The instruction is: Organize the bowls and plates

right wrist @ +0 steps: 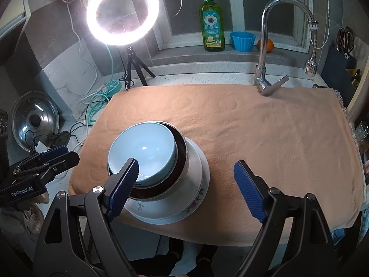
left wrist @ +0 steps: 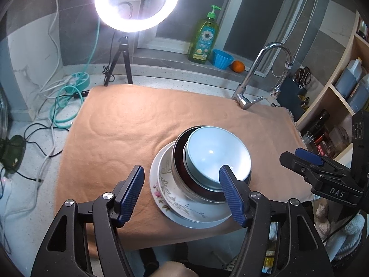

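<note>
One stack of dishes stands near the front edge of the orange towel [left wrist: 115, 127] [right wrist: 276, 138]. A pale blue bowl [left wrist: 216, 152] [right wrist: 143, 147] sits on top, nested in a dark-rimmed steel bowl [left wrist: 178, 147] [right wrist: 183, 147]. Under them lie a white floral dish [left wrist: 166, 184] [right wrist: 196, 166] and a plain white plate [left wrist: 196, 224] [right wrist: 161, 220]. My left gripper [left wrist: 182, 173] is open above the stack's left side, holding nothing. My right gripper [right wrist: 186, 165] is open above the stack's right side, also with nothing in it. Each gripper's fingers [left wrist: 309, 156] [right wrist: 55, 152] show at the edge of the other's view.
A lit ring light on a tripod [left wrist: 136, 4] [right wrist: 122, 11] stands at the back left, with cables [left wrist: 66, 101] beside it. A faucet [left wrist: 265, 69] [right wrist: 265, 46] rises behind the towel. A soap bottle [right wrist: 211, 25], blue cup [right wrist: 242, 41] and orange [right wrist: 268, 45] line the sill. Shelves [left wrist: 341, 97] stand right; a pot lid [right wrist: 34, 120] leans at the left.
</note>
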`<state>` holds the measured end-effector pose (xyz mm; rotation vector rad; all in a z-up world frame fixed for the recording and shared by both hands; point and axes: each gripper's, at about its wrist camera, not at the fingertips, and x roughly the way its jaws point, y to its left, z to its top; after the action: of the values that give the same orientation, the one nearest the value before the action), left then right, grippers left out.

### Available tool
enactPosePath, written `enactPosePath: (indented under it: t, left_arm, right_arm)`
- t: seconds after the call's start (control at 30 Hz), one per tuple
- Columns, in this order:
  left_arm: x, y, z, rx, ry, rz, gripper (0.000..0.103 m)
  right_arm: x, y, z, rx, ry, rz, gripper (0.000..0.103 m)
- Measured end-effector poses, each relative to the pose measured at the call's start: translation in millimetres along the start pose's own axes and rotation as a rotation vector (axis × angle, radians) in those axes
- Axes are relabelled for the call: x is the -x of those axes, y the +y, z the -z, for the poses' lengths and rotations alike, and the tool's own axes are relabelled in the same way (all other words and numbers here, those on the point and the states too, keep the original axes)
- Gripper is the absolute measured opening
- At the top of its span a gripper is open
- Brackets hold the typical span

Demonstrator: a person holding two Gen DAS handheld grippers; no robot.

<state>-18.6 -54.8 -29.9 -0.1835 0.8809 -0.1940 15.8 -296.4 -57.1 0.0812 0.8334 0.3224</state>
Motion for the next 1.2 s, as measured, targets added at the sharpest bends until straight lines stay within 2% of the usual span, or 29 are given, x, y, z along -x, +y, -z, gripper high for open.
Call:
enactPosePath:
  t: [1.2]
  left_arm:
    - [4.9,0.4,-7.3,0.003,-0.030,-0.016,0.067]
  right_arm:
    - [7.1,-0.2,-6.1,0.016,-0.036,0.030,0.087]
